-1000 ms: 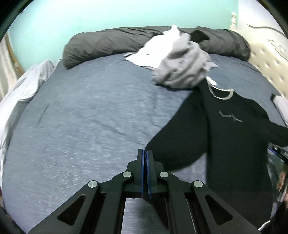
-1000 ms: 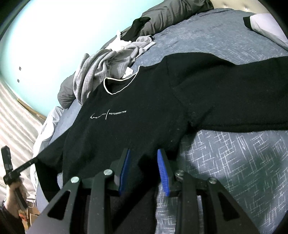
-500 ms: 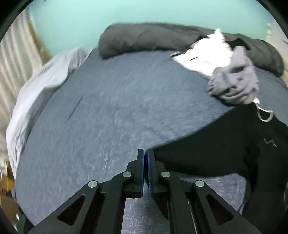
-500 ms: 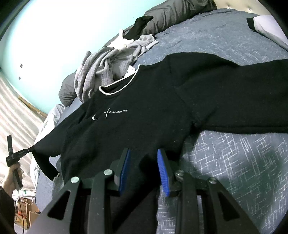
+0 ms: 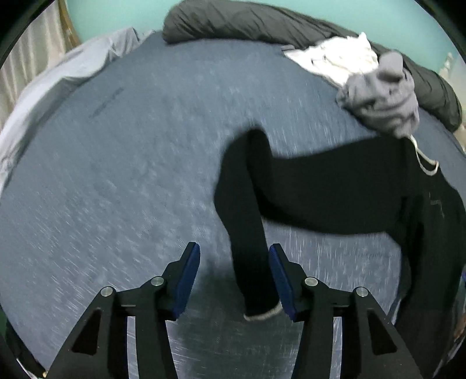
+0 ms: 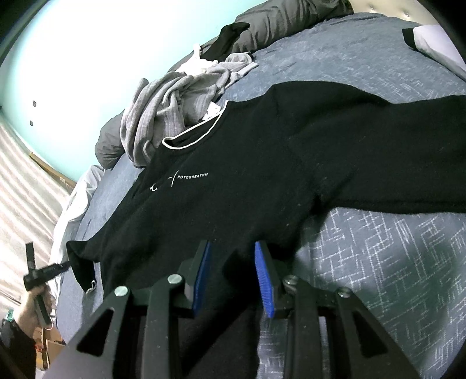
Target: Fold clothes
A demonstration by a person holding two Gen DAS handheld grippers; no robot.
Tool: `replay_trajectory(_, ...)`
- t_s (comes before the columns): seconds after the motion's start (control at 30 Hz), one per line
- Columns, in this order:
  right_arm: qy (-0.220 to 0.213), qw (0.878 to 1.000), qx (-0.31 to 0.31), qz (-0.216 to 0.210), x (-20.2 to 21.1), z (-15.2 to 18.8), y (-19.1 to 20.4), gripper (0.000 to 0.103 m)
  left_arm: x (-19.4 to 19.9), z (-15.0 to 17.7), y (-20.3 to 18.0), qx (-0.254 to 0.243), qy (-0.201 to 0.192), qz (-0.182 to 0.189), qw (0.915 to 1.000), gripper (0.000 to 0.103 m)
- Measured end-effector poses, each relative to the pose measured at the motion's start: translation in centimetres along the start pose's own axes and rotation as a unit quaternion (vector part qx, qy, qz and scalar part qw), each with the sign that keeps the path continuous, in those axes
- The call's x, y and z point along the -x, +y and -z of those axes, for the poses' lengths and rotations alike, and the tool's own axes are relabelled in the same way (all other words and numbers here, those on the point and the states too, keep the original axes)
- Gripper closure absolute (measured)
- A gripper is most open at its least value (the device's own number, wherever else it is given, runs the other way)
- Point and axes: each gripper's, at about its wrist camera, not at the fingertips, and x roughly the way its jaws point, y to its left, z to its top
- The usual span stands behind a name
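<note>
A black sweater with a white-trimmed neck lies front up on the blue-grey bed. Its left sleeve runs out sideways, bends, and drops between the jaws of my left gripper. Those jaws are opening and the pads do not press the cloth; the white-edged cuff rests by the right pad. In the right wrist view that gripper sits in a hand at the far left, beside the cuff. My right gripper is shut on the sweater's bunched lower edge.
A crumpled grey garment and a white one lie past the sweater's neck. A rolled dark grey duvet lines the far edge. Pale sheets hang off the left side. A white pillow lies at the far right.
My left gripper pulled the sleeve out to the left and came down toward the bed, then its jaws parted and let the sleeve go. The right gripper has kept still.
</note>
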Motion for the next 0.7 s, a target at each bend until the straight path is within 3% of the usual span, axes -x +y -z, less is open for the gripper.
replay_trajectory(0.07, 0.001, 1.000, 0.001, 0.001, -0.1, 0.0, 0.1, 0.072, -0.9, 0.7, -0.1, 0.003, 0.006, 0.012, 0.9999, 0.053)
replay_trajectory(0.1, 0.001, 1.000, 0.002, 0.001, -0.1, 0.0, 0.1, 0.072, -1.1, 0.9, -0.1, 0.000, 0.008, 0.013, 0.9999, 0.060)
replay_trajectory(0.13, 0.001, 1.000, 0.002, 0.001, -0.1, 0.1, 0.1, 0.072, -1.3, 0.8, -0.1, -0.005, 0.011, 0.009, 0.9999, 0.090)
replay_trajectory(0.17, 0.001, 1.000, 0.002, 0.001, -0.2, 0.1, 0.1, 0.072, -1.3, 0.8, -0.1, -0.013, 0.013, -0.001, 0.9998, 0.099)
replay_trajectory(0.33, 0.002, 1.000, 0.003, 0.001, -0.3, 0.1, 0.1, 0.072, 0.3, -0.1, 1.9, -0.020, -0.007, -0.050, 0.9985, 0.099)
replay_trajectory(0.53, 0.001, 1.000, 0.005, 0.002, -0.2, 0.2, 0.2, 0.072, 2.5, -1.9, 7.0, 0.029, -0.027, -0.120, 0.9920, 0.099)
replay_trajectory(0.63, 0.001, 1.000, 0.007, 0.004, -0.2, 0.1, 0.2, 0.072, 3.2, -2.2, 8.8, 0.052, -0.026, -0.129, 0.9900, 0.092)
replay_trajectory(0.7, 0.001, 1.000, 0.008, 0.005, -0.2, 0.1, 0.3, 0.072, 3.4, -2.0, 9.4, 0.056, -0.023, -0.131, 0.9895, 0.083)
